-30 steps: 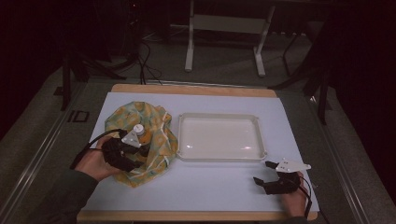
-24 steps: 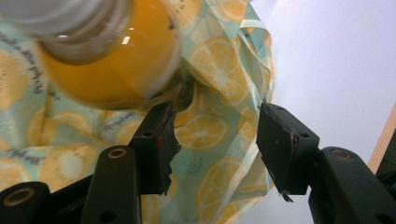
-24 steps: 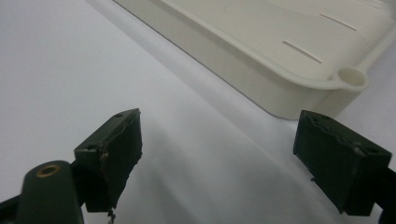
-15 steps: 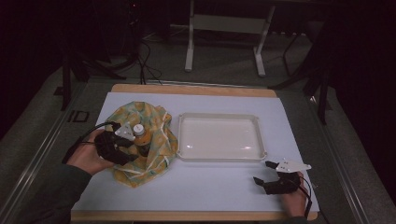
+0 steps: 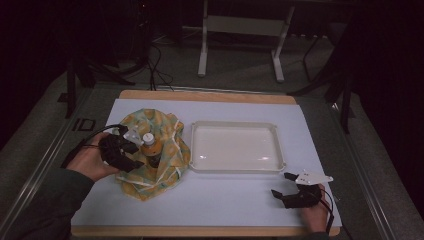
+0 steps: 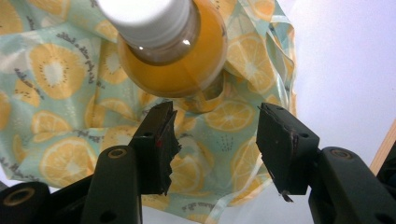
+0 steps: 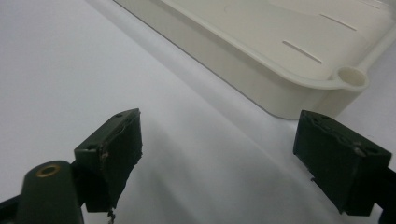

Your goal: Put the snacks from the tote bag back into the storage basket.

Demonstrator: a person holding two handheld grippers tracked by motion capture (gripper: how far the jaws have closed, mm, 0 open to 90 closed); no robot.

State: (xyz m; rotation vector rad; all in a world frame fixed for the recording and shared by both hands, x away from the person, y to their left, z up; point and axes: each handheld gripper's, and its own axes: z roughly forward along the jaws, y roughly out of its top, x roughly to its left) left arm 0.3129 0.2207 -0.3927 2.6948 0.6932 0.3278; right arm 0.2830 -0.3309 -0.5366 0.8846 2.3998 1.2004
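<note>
A small bottle (image 5: 149, 144) of orange liquid with a white cap stands upright on a crumpled cloth bag (image 5: 165, 170) printed with citrus slices, at the table's left. My left gripper (image 5: 141, 151) hovers just left of the bottle with its jaws open. In the left gripper view the bottle (image 6: 173, 51) is just beyond the tips of the left gripper (image 6: 215, 121), with only the cloth bag (image 6: 60, 79) between the jaws. My right gripper (image 5: 281, 184) rests open and empty at the front right; in the right gripper view the right gripper (image 7: 219, 140) has bare table between its jaws.
A shallow white tray (image 5: 235, 125) lies in the middle of the white table sheet (image 5: 225, 205), right of the bag; its near corner (image 7: 350, 77) is just past my right jaws. Beyond the table, stand legs and cables sit in the dark.
My left hand has pulled a little to the left and risen, jaws still open. The bottle and bag have kept their place. The right gripper has not moved.
</note>
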